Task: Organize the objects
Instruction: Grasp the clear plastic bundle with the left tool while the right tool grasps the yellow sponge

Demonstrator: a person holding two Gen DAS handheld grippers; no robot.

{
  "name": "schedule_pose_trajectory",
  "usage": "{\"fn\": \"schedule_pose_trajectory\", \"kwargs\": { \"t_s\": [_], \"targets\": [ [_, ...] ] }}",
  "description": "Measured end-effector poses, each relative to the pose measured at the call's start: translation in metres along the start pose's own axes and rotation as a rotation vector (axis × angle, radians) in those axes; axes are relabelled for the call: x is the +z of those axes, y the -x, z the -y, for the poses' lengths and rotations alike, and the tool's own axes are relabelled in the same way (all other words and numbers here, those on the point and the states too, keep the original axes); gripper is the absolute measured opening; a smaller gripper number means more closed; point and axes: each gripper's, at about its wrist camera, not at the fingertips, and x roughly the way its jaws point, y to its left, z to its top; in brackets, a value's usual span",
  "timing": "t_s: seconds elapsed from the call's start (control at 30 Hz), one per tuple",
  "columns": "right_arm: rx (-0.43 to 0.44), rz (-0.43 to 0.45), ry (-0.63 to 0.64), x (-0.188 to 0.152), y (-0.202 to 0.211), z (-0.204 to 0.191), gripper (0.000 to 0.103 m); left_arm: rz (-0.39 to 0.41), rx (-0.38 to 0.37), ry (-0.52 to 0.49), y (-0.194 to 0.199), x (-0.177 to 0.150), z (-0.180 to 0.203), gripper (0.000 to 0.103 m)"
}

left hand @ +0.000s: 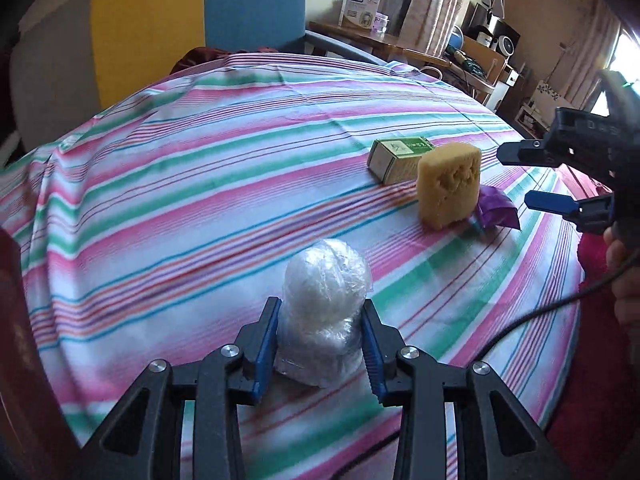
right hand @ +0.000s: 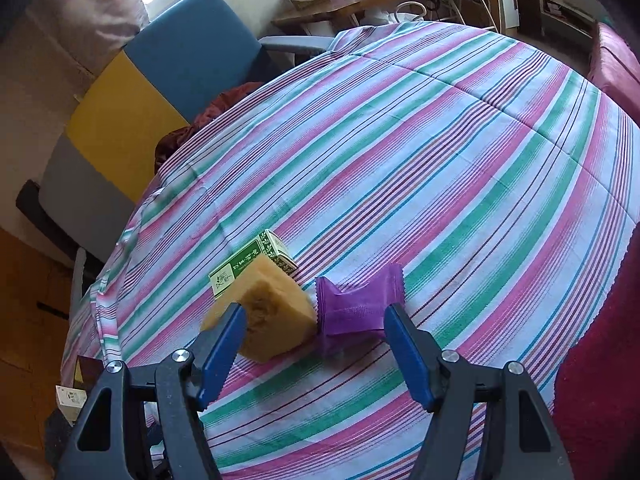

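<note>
A white lump wrapped in clear plastic (left hand: 322, 304) stands on the striped tablecloth (left hand: 200, 208), and my left gripper (left hand: 320, 320) is shut on it, both blue pads pressing its sides. Farther right sit a yellow sponge block (left hand: 448, 186), a green box (left hand: 398, 158) behind it, and a purple sachet (left hand: 496, 210). My right gripper (left hand: 516, 178) hovers open beside them. In the right wrist view the right gripper (right hand: 316, 314) stands open over the sponge (right hand: 276, 320) and the purple sachet (right hand: 356, 306), touching neither; the green box (right hand: 256, 260) lies behind.
A blue and yellow chair (left hand: 192, 12) stands behind the table. A wooden desk with boxes (left hand: 360, 12) is at the back. A red cloth (right hand: 600, 340) covers the seat at the right table edge. A cable (left hand: 540, 312) trails from the right gripper.
</note>
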Motion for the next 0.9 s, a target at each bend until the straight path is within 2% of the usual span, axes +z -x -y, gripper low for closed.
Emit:
{"fn": "schedule_pose_trajectory", "kwargs": {
  "t_s": [0.17, 0.3, 0.43, 0.7, 0.83, 0.9],
  "targets": [
    [-0.021, 0.007, 0.127, -0.005, 0.0, -0.024, 0.072, 0.008, 0.001, 0.027, 0.014, -0.017, -0.006, 0.039],
    [-0.086, 0.023, 0.287, -0.013, -0.005, -0.051, 0.074, 0.011, 0.005, 0.033, 0.018, -0.025, -0.008, 0.039],
    [-0.119, 0.002, 0.385, -0.019, -0.016, -0.067, 0.077, 0.01, 0.01, 0.042, 0.019, -0.026, -0.008, 0.039],
    [-0.205, -0.058, 0.494, -0.021, -0.046, -0.081, 0.08, 0.011, -0.002, 0.058, 0.021, -0.028, -0.013, 0.039],
    [-0.245, -0.036, 0.509, -0.017, -0.051, -0.081, 0.08, 0.02, 0.002, 0.05, 0.023, -0.03, -0.012, 0.039],
    [-0.224, -0.043, 0.516, -0.016, -0.054, -0.082, 0.073, 0.024, 0.003, 0.049, 0.023, -0.031, -0.012, 0.039]
  ]
}}
